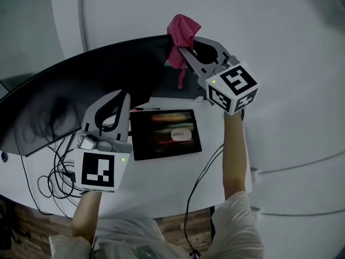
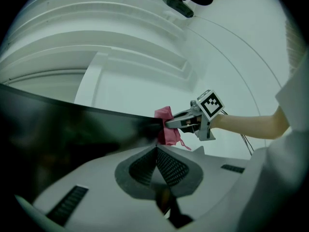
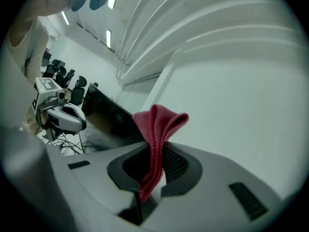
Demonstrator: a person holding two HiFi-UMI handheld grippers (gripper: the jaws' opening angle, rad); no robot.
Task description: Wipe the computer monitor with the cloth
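Note:
A wide dark monitor point(image 1: 81, 85) stands on the white table, seen from above. My right gripper point(image 1: 184, 50) is shut on a pink cloth point(image 1: 182, 31) and holds it at the monitor's right end, by the top edge. In the right gripper view the cloth point(image 3: 157, 129) sticks up folded from between the jaws, with the monitor point(image 3: 104, 115) to the left. The left gripper view shows the cloth point(image 2: 166, 127) touching the monitor's point(image 2: 58, 129) right end. My left gripper point(image 1: 125, 95) is shut on nothing, in front of the screen's middle.
A black tablet point(image 1: 164, 134) with a lit screen lies flat on the table point(image 1: 178, 182) between my arms. A tangle of black cables point(image 1: 51, 177) lies at the left under my left gripper. Office chairs point(image 3: 72, 83) stand far off in the room.

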